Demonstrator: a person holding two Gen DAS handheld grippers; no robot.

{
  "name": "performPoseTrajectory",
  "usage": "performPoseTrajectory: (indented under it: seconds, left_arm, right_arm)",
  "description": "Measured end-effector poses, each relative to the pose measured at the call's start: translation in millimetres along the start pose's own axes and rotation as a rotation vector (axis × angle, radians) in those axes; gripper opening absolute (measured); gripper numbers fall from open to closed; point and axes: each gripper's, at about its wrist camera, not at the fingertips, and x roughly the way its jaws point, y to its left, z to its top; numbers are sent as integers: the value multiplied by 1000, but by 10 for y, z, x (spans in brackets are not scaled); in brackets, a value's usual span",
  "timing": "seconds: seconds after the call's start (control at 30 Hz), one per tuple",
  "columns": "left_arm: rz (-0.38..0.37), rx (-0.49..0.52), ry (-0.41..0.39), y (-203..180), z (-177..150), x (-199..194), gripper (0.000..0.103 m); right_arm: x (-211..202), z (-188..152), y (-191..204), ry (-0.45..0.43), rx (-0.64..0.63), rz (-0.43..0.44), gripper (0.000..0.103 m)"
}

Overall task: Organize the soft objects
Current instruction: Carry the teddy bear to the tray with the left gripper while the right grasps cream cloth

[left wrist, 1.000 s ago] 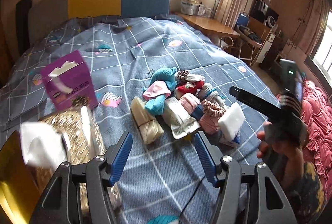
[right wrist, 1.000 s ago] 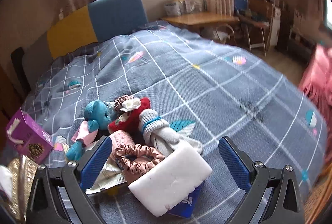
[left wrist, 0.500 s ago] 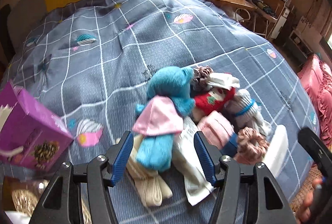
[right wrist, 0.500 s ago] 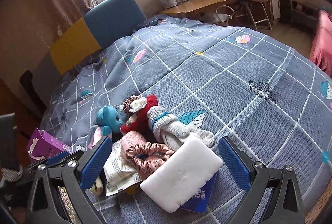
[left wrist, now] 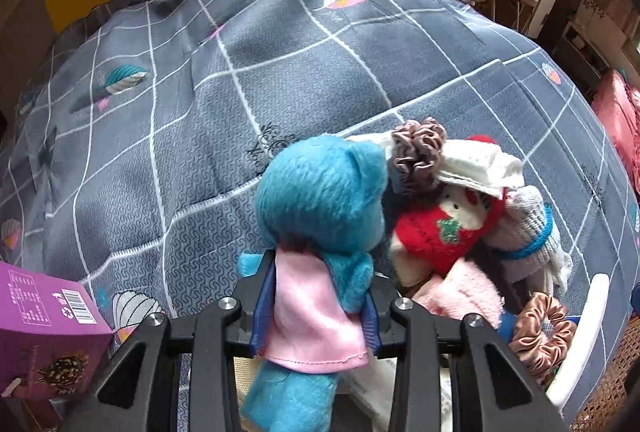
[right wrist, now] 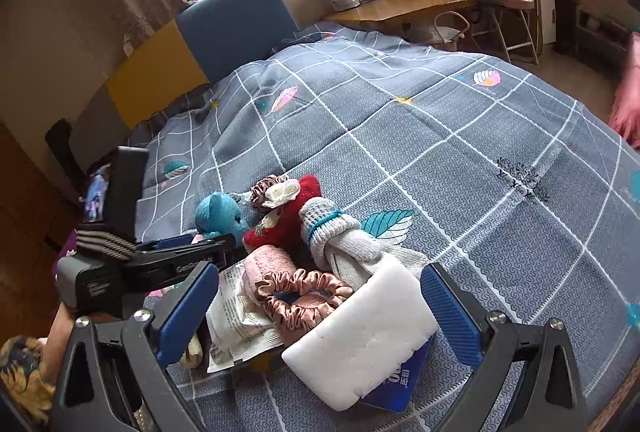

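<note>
Bed quilt [left wrist: 168, 135]: left gripper [left wrist: 316, 308] fingers closing around blue bear [left wrist: 320, 199] torso, body running lengthwise between them; right gripper [right wrist: 320, 312] gapes empty, narrowing slightly.

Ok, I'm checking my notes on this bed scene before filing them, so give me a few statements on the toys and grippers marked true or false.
1. The left gripper has the blue plush bear between its closing jaws. True.
2. The right gripper grips the white sponge. False: its jaws stand wide open around it, apart from it.
3. A pink scrunchie lies beside the sponge. True.
4. The purple box sits on top of the red knitted toy. False: it stands apart, far to the bear's other side.
</note>
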Motion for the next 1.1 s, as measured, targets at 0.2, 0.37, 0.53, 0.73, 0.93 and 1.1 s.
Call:
performPoseTrajectory:
  seconds: [0.2,0.37,0.53,0.73,0.93,1.1]
  left_arm:
    - [-68,-76,-57,248,34,-315,28]
    - [-71,-124,-116,454,188,-706,28]
    - [-47,-226,-208,930,324,-1224,28]
    - [33,-383,-295,1821,157,-1776,28]
    - [122,-538,-366,2673,-541,-2225,28]
    - [166,-612,-383,3026,-1283,-2389,28]
  right_arm:
    - [28,-29,108,11,-67,-1,74]
    - [112,-115,292,64,-161,26,70]
    - [173,-219,468,98,-264,30,70]
    - [229,-336,619,138,-354,48,70]
    - [295,-508,890,215,-433,158,53]
    - [509,-590,1189,284,-445,206,46]
